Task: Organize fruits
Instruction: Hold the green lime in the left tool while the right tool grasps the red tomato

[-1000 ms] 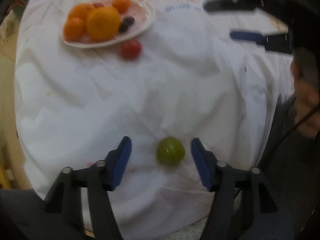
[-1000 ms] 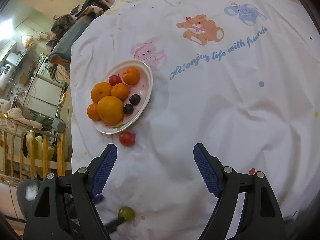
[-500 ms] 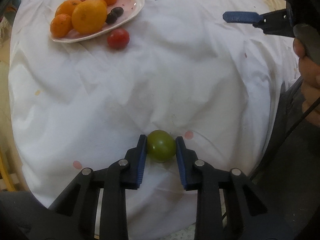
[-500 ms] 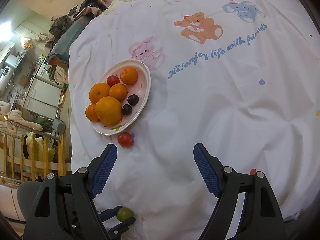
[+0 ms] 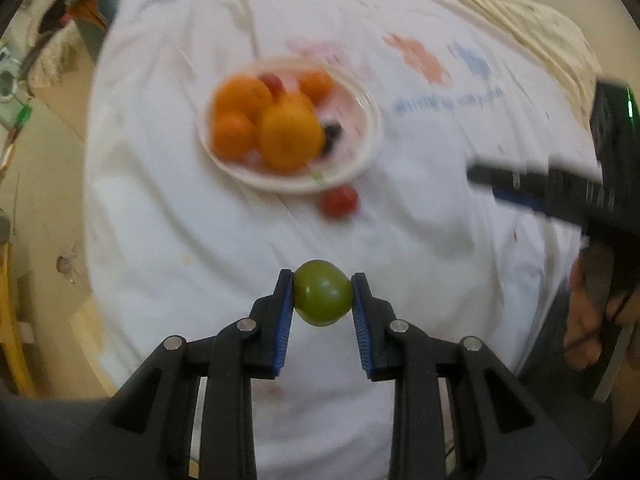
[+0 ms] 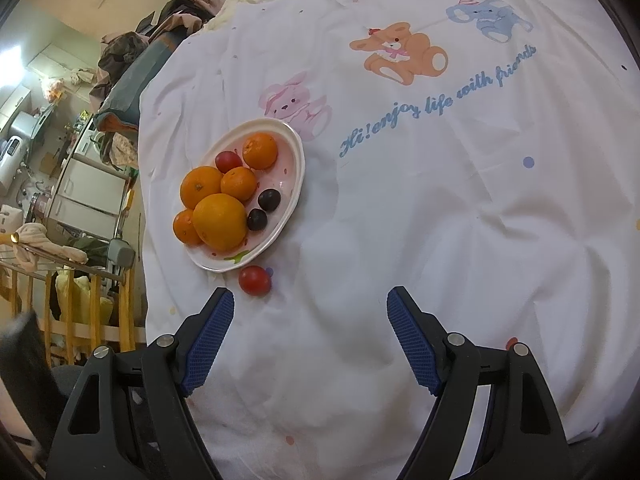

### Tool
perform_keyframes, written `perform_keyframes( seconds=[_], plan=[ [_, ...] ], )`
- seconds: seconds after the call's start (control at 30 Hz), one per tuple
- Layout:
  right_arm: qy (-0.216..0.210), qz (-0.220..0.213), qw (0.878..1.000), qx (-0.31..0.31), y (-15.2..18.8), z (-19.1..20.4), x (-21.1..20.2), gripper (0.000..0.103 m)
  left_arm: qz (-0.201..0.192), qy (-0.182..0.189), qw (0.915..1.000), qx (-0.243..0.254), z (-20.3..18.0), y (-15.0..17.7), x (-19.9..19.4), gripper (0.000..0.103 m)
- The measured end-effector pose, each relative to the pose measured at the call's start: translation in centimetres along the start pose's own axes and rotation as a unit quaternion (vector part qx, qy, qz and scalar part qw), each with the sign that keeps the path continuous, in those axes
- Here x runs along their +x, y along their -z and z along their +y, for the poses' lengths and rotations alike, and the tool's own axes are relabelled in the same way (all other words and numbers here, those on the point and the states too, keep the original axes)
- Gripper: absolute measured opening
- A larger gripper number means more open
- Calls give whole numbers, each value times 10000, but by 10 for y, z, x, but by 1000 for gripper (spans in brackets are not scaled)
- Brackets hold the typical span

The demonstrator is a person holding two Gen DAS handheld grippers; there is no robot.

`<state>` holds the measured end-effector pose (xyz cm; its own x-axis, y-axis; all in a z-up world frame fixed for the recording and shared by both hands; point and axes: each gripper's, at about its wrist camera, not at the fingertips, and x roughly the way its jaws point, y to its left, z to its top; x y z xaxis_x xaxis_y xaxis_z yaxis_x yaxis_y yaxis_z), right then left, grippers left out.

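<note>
Left wrist view: the left gripper (image 5: 322, 298) has closed since a second ago, when its fingers stood wide on either side of the green fruit (image 5: 322, 298); both blue pads now press the fruit's flanks, and the fruit hangs clear of the white cloth (image 5: 180, 220), lifted. The pick is judged complete; the carry to the plate (image 5: 366, 152) is the step in hand. The plate, holding oranges and small dark fruits, lies at 12 o'clock from the held fruit, well apart; a red fruit (image 5: 339, 201) rests on the cloth just outside the rim, at the plate's 5 o'clock. The background is blurred. Right wrist view: the right gripper (image 6: 310, 334) has kept its place, fingers spread wide with nothing between them. The plate (image 6: 298, 178) sits at 11 o'clock from the fingers; the red fruit (image 6: 254, 280) lies just beyond the left fingertip, near but not touching. The green fruit is not visible here.
</note>
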<state>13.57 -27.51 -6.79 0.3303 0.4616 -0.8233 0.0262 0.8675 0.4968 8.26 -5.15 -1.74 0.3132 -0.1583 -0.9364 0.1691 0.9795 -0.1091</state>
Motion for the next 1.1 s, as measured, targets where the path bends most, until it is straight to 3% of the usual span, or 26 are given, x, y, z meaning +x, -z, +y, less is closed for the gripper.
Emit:
perform_keyframes(
  seconds=[0.27,0.67,1.1],
  plan=[
    [174,262,9986,-432,-8,18,29,82,-89,-172,9994,-269,30,-40,8,25],
    [330,678,9912,-1092,-18,45,89,82,258,-257,9952,-909,60,-39,45,25],
    [644,603,9821,-1664,-37,67,131,86,443,-133,9917,-1202,69,-43,58,25]
  ],
)
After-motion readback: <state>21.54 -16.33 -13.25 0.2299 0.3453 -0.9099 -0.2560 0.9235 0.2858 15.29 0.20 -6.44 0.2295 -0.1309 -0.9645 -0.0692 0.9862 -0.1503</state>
